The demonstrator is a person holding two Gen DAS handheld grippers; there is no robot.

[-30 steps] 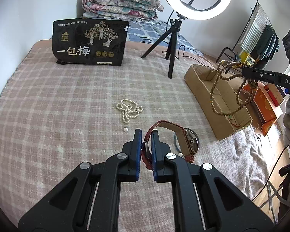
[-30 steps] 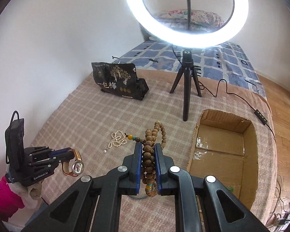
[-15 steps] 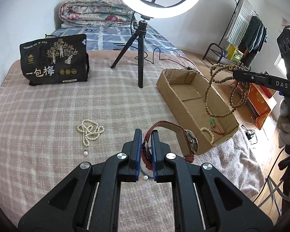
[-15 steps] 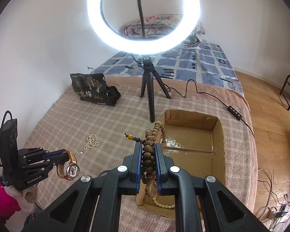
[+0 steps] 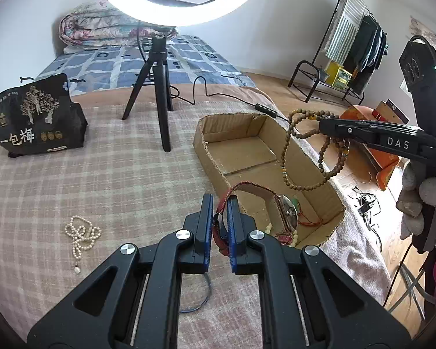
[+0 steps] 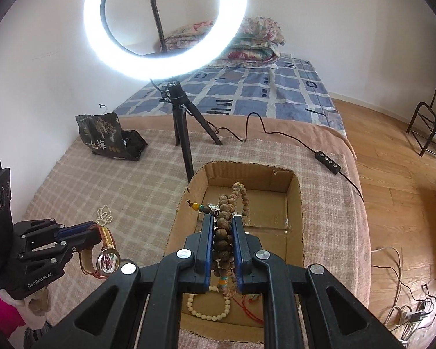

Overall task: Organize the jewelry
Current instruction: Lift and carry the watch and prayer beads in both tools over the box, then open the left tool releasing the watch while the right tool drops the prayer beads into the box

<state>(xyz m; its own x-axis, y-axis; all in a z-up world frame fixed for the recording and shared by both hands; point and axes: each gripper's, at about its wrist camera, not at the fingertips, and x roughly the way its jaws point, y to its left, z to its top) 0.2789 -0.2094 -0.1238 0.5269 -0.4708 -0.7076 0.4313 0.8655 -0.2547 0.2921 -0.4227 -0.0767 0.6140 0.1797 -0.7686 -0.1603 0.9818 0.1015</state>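
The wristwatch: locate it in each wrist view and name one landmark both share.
Left wrist view: wristwatch bottom centre, strap pinched in the left gripper, dial toward the cardboard box.
Right wrist view: wristwatch lower left, hanging from that gripper, left of the box.
Shared landmark: the ring light tripod.

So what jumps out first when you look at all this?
The glowing ring light on its tripod at the back of the blanket. Then the two grippers: the right gripper clamps wooden beads above the cardboard box, and the left gripper pinches a watch by its red strap near the box's near end.
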